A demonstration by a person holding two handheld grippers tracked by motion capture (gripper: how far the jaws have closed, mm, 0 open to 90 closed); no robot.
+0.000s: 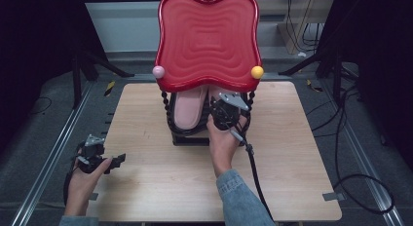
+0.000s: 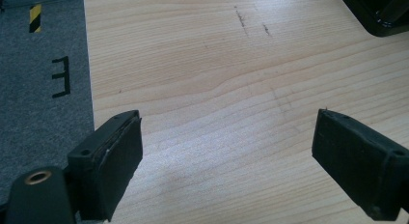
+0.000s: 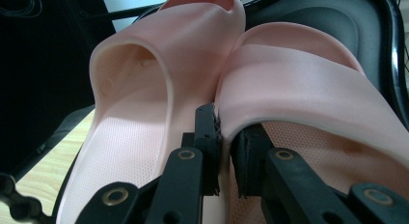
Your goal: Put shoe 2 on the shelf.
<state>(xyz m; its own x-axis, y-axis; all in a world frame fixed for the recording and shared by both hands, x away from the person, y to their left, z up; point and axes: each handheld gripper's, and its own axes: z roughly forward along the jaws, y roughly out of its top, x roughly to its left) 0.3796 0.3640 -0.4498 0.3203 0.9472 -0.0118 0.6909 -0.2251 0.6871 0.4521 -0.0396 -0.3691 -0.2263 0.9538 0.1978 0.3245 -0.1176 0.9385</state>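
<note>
The left gripper (image 2: 226, 156) rests at the worktop's (image 1: 160, 172) near left edge, jaws wide, nothing between them. 2 pink slippers lie side by side on the black rack (image 3: 337, 26) under the red tray (image 1: 208, 38), long axes running straight away from the right gripper (image 3: 225, 151). Its jaws are narrow, pinching the right slipper's (image 3: 308, 84) strap edge; the left slipper (image 3: 140, 89) sits just left of them.

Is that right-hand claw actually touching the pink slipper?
Touching. In the right gripper view, the right gripper has its jaws pinched on the strap edge of the pink slipper.
</note>
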